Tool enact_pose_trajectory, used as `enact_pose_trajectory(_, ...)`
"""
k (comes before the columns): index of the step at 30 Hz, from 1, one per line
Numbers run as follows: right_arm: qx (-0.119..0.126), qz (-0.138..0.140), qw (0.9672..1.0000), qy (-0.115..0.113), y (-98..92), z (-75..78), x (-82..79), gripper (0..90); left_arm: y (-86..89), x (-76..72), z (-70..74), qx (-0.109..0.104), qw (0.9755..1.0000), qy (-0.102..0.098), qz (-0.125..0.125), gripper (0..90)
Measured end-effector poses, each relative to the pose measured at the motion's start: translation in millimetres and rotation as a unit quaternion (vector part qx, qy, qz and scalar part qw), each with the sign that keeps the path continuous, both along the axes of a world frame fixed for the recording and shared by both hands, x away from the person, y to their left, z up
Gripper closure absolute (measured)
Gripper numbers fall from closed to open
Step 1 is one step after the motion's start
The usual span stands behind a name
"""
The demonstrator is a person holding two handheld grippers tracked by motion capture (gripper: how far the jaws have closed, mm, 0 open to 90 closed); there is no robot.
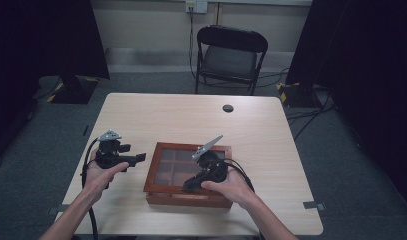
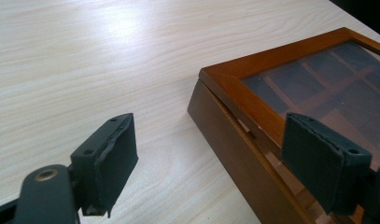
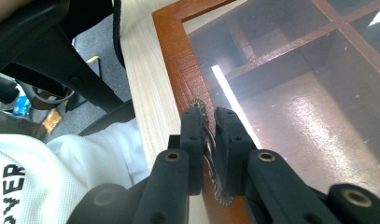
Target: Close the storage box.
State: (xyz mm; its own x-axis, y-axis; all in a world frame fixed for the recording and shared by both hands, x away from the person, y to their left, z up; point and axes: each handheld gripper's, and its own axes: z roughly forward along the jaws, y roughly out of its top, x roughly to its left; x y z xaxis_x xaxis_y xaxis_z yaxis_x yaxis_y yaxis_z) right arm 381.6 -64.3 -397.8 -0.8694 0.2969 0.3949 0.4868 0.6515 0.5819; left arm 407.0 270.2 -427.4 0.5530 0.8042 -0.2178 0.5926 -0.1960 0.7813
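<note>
1. High view: a wooden box (image 1: pixel 188 175) with a glass-paned, gridded lid lies on the light wood table (image 1: pixel 191 117), near the person's edge.
2. Right gripper (image 3: pixel 210 135) is clamped on a small ornate metal handle (image 3: pixel 211 154) at the lid's front frame, jaws nearly together.
3. Left gripper (image 2: pixel 208 161) is released, jaws wide apart, hovering just beside the box's left corner.
4. A folding chair (image 1: pixel 230 57) stands beyond the table.
</note>
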Motion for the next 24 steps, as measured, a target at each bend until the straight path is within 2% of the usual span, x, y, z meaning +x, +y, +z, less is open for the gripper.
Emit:
enact_pose_trajectory(3,0.001,0.000,1.0000,0.008,-1.1,-5.5,0.6,82.7,0.9,0.5,-0.6,0.000,1.0000,0.004,0.001,18.1)
enact_pose_trajectory(7,-0.013,0.003,0.9997,0.021,0.3,-17.0,1.0,82.8,1.4,0.5,-0.7,0.001,1.0000,0.003,0.000,18.1)
enact_pose_trajectory(15,-0.029,0.009,0.9992,0.025,0.8,-26.3,0.8,82.8,2.4,0.6,-1.1,0.004,1.0000,0.005,0.000,18.1)
enact_pose_trajectory(20,-0.024,0.008,0.9992,0.032,-2.1,-27.2,1.7,82.5,1.3,1.5,-2.8,0.004,1.0000,0.008,0.002,18.2)
enact_pose_trajectory(22,-0.019,0.000,0.9990,0.040,-3.0,-27.3,2.6,77.6,1.2,2.2,-3.4,0.005,0.9999,0.010,0.001,18.2)
enact_pose_trajectory(24,-0.004,-0.008,0.9993,0.035,-5.3,-24.1,3.7,69.1,1.2,2.3,-3.2,0.006,0.9999,0.011,0.002,18.1)
